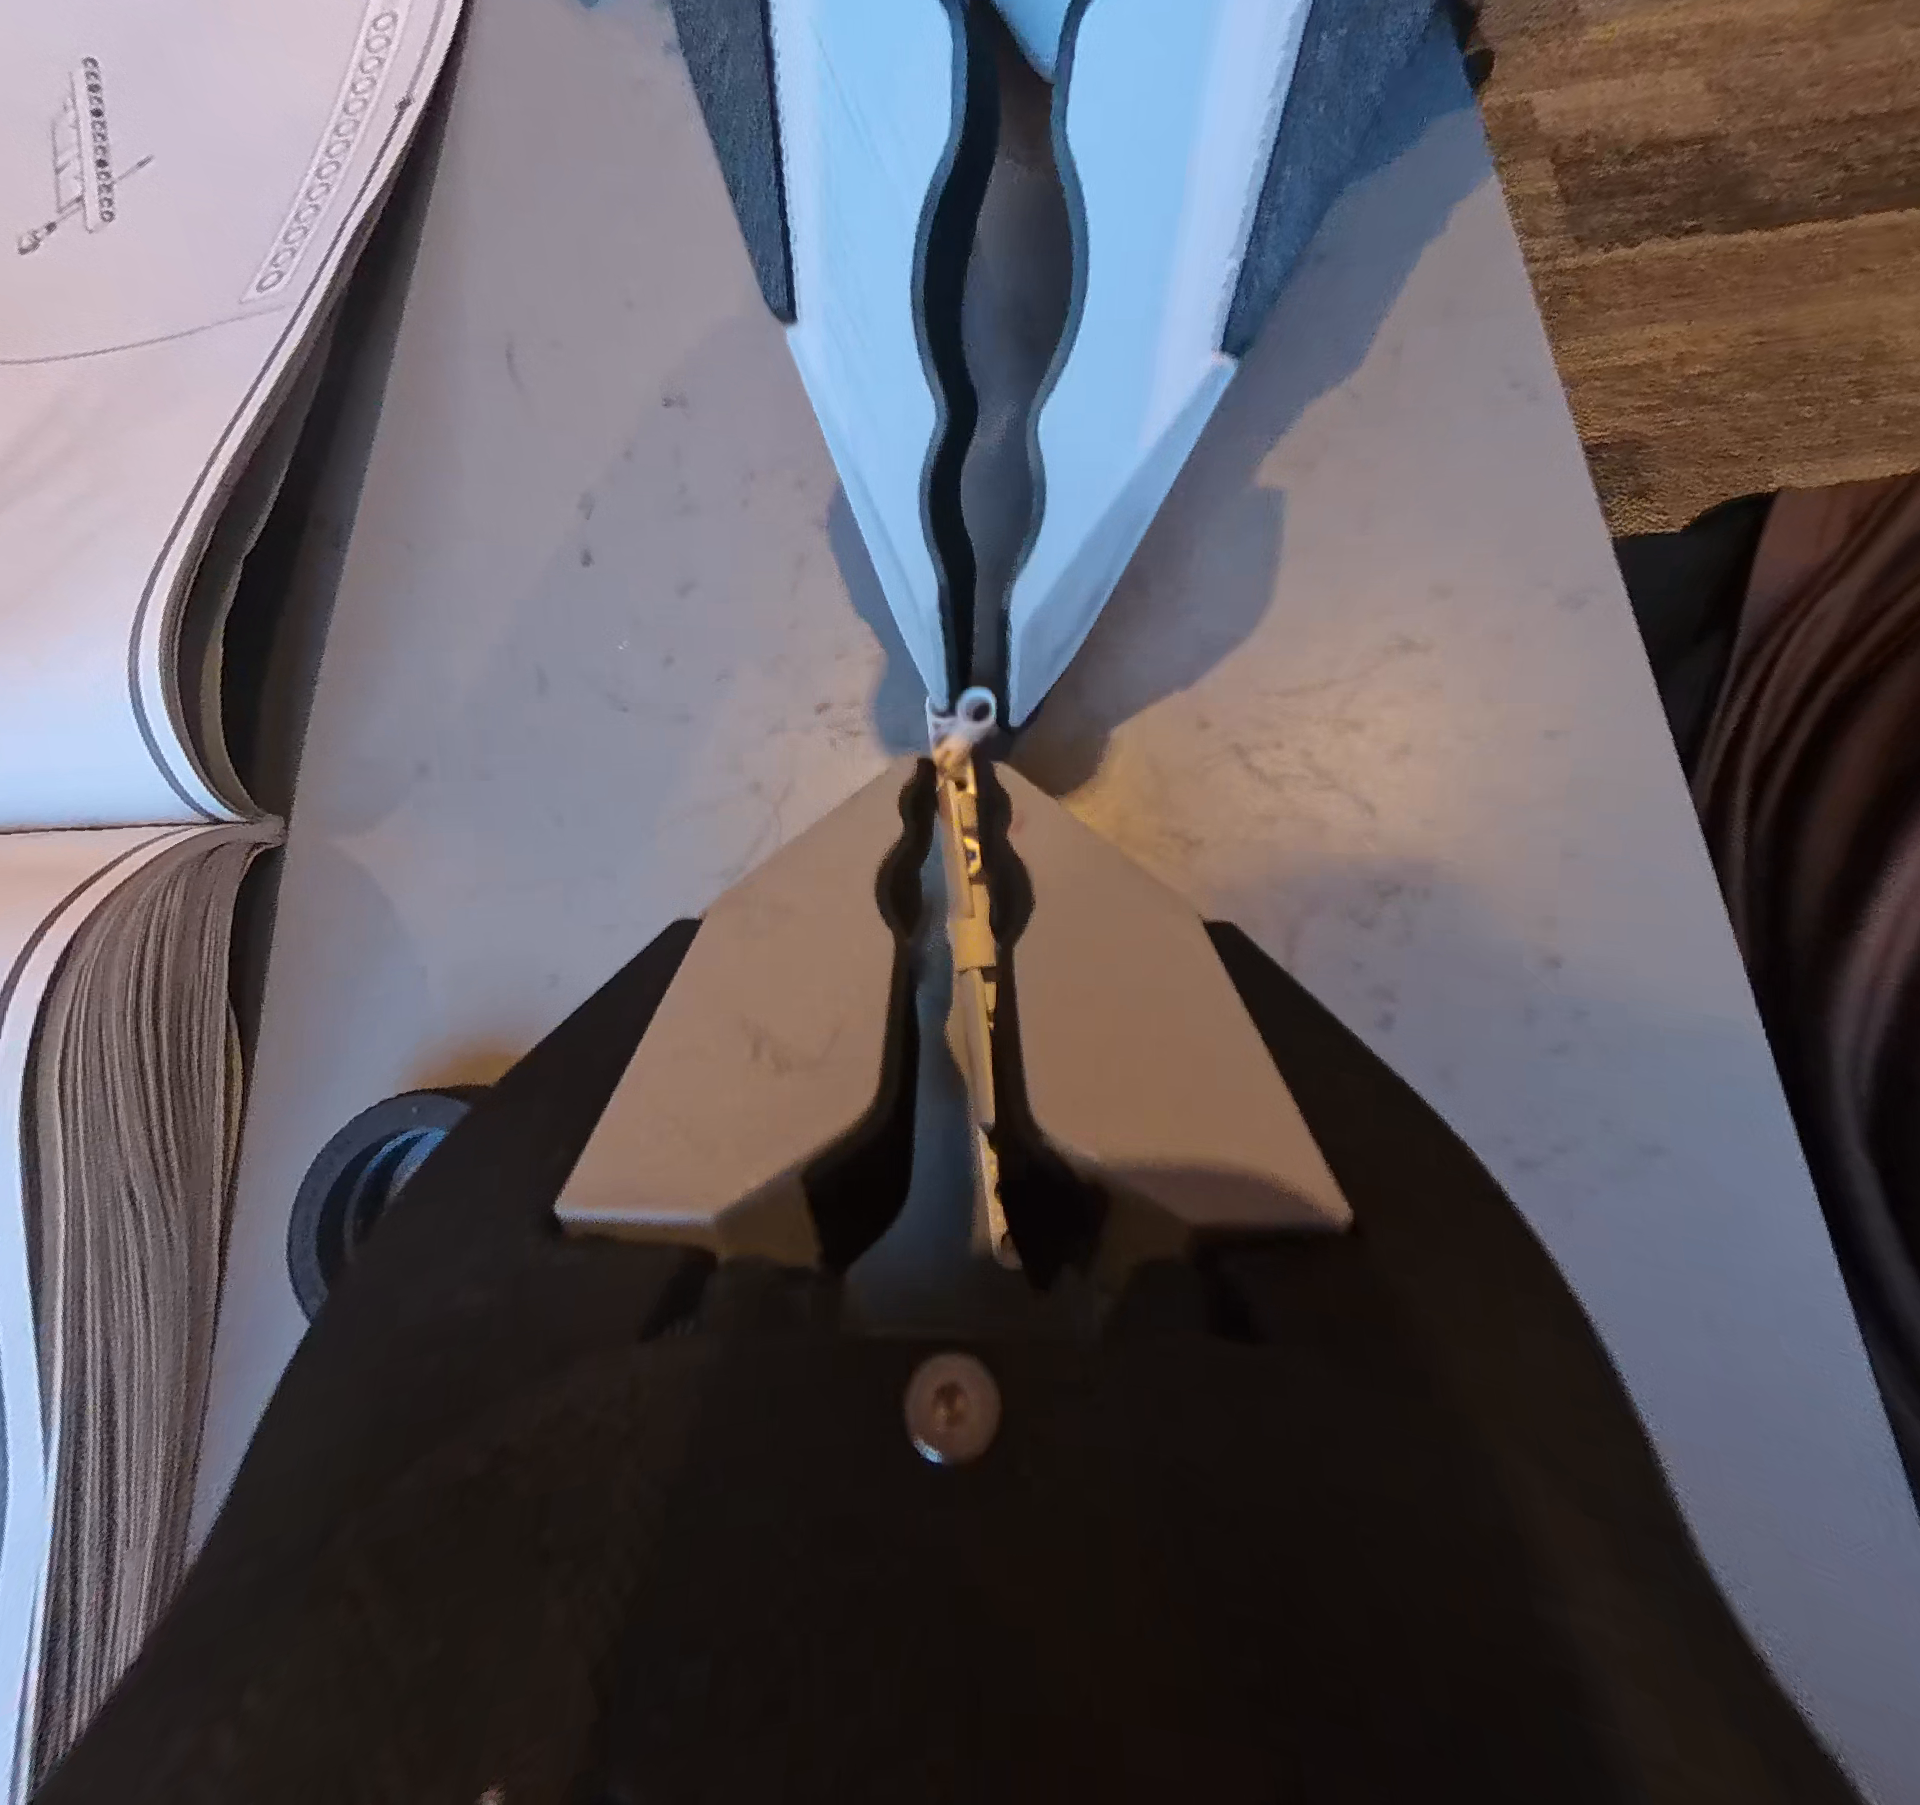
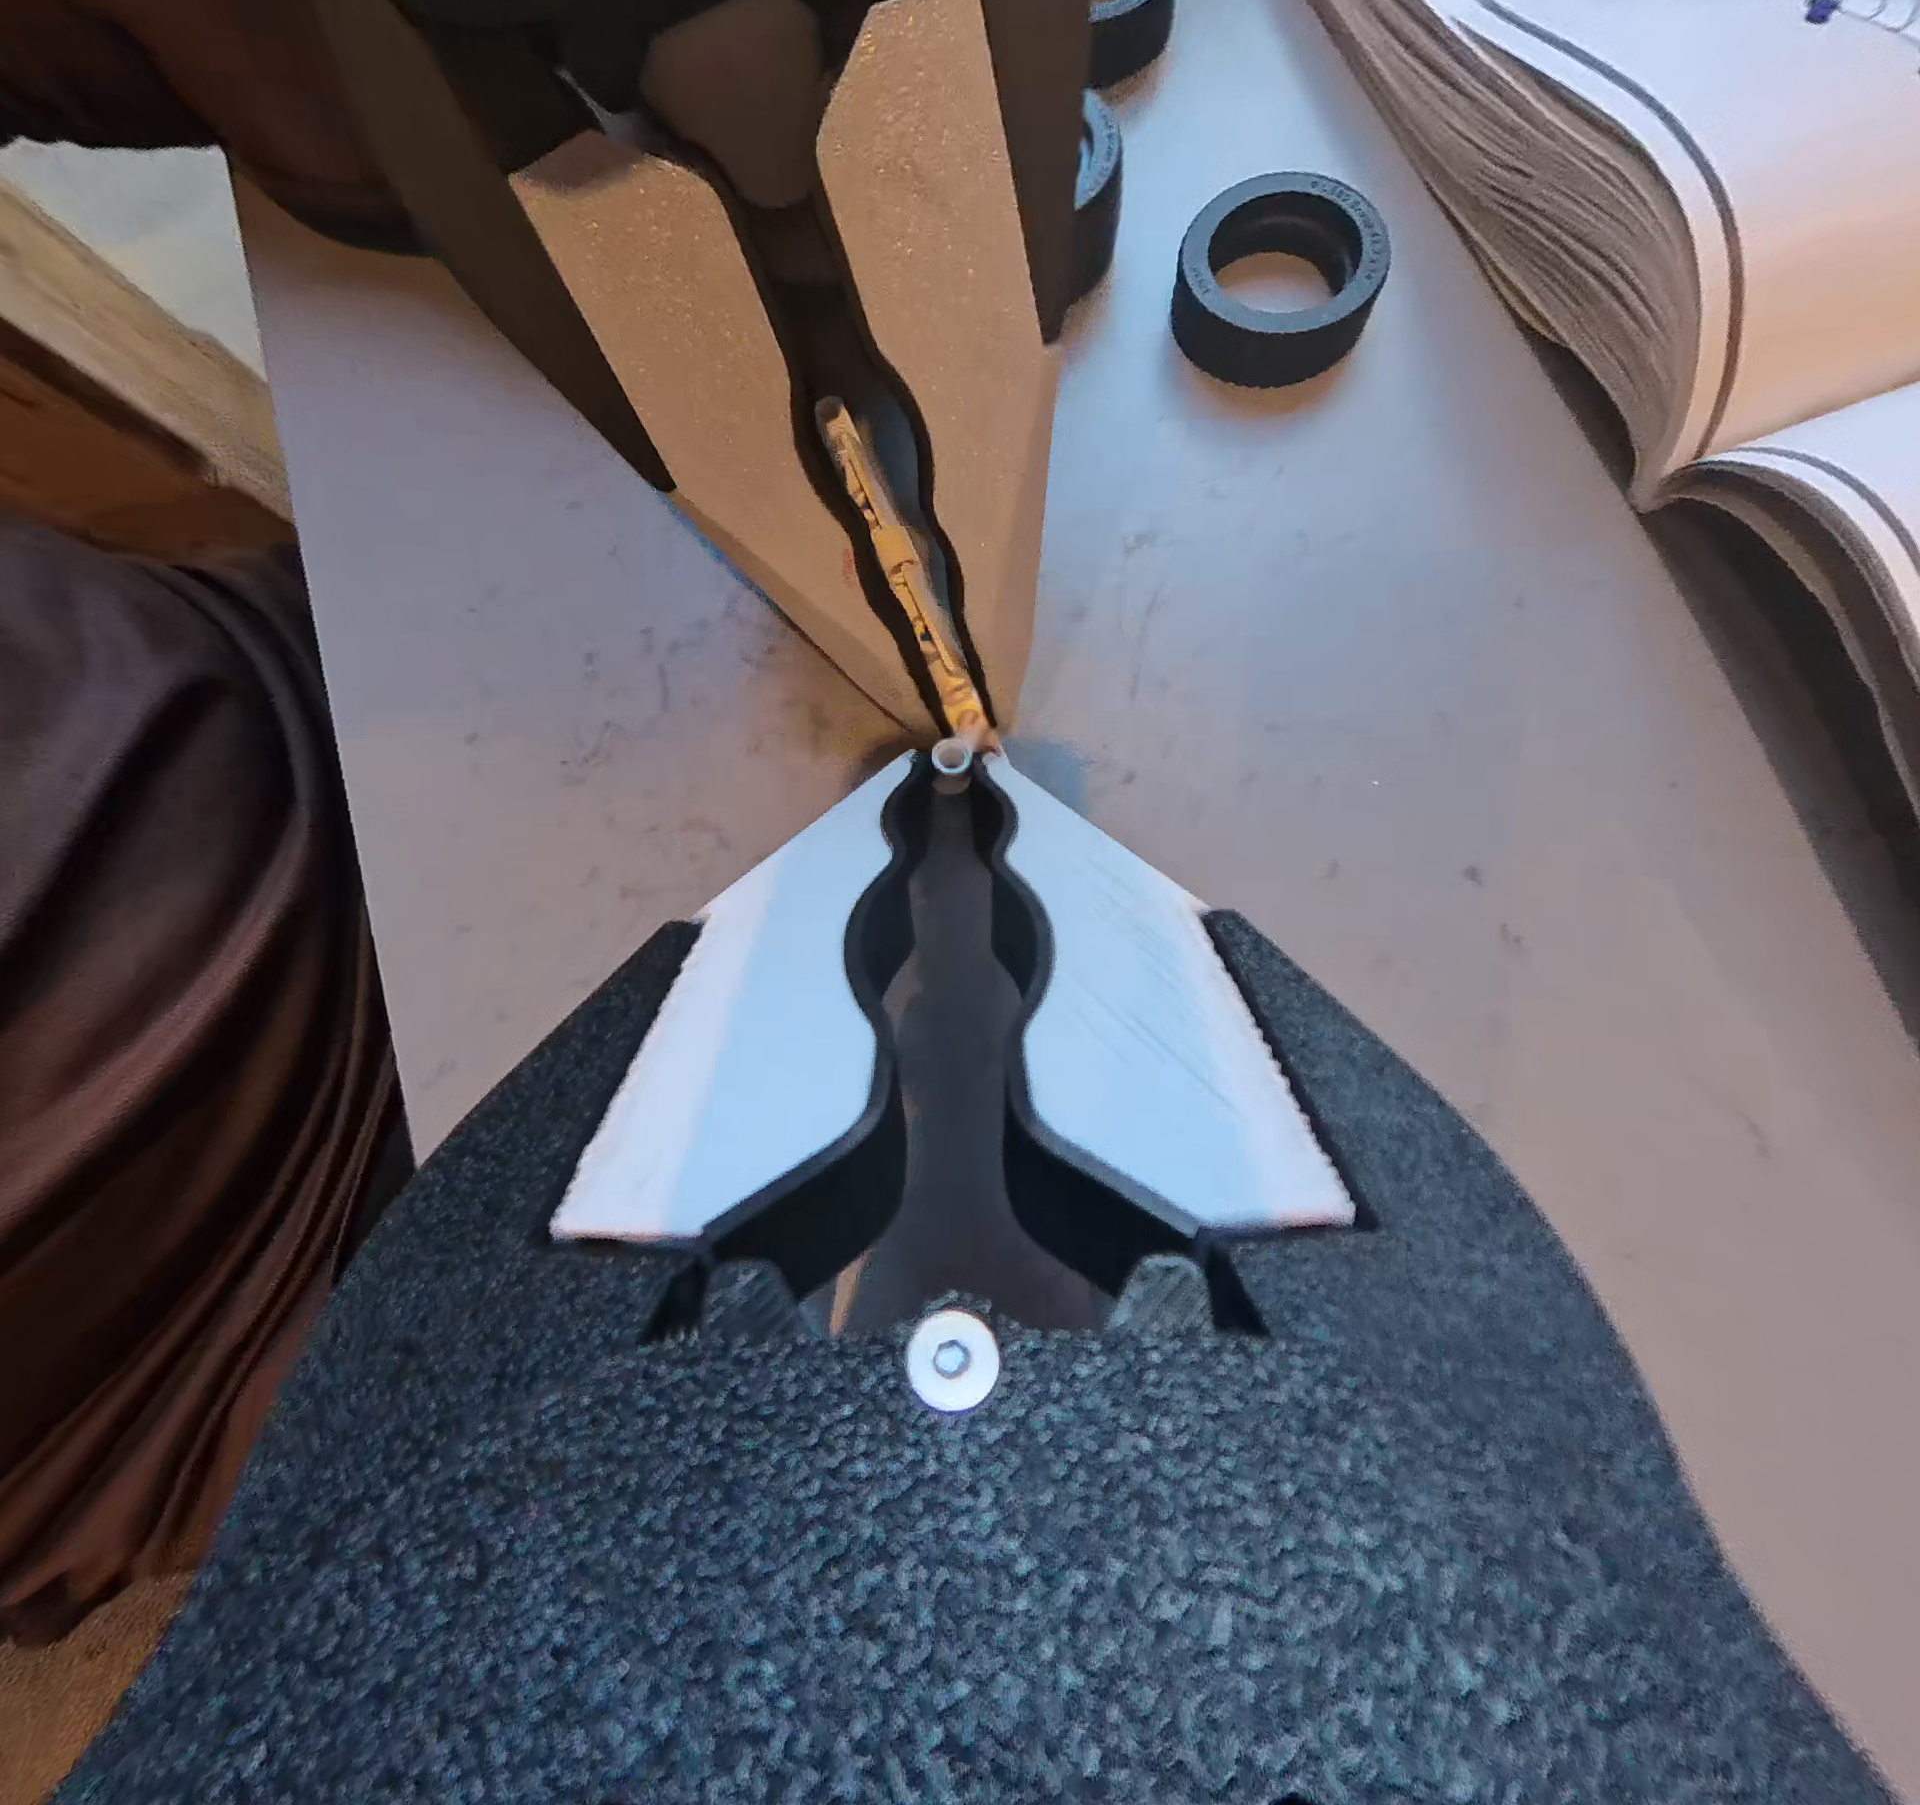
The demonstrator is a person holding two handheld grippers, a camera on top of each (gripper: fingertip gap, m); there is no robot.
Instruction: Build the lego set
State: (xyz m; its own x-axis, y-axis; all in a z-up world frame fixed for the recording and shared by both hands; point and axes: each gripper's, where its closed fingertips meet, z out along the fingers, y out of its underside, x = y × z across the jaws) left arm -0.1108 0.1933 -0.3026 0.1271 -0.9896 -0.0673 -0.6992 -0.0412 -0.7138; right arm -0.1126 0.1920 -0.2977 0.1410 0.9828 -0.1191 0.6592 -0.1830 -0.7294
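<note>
Left hand-held gripper [image 1: 961,768]: closed tight on a long grey lego beam [image 1: 977,934], held along the gap between its two tan fingers [image 1: 790,1028].
Right hand-held gripper [image 2: 951,768]: pinched nearly closed on a small white lego piece [image 2: 952,756] right at its tips.
Meeting point: tip to tip with the other hand-held gripper, small white lego piece touching the end of the long grey lego beam, just above the tabletop [image 1: 582,529].
Right fingers [image 2: 748,1049]: white with wavy black pads.
Lego beam: poked out a little past the left tips, slanted along the right-hand pad.
Black rubber tires [image 2: 1276,292]: three seen in the right wrist view, far side of the right hand-held gripper, just beside the left one; lay flat on the tabletop.
Instruction book [image 1: 197,384]: open, left of the left hand-held gripper, well apart from the tips.
Dark brown cloth [image 2: 166,976]: off the tabletop edge, left of the right hand-held gripper.
Carpet [image 1: 1704,155]: brown, beyond the tabletop edge, right of the left hand-held gripper.
</note>
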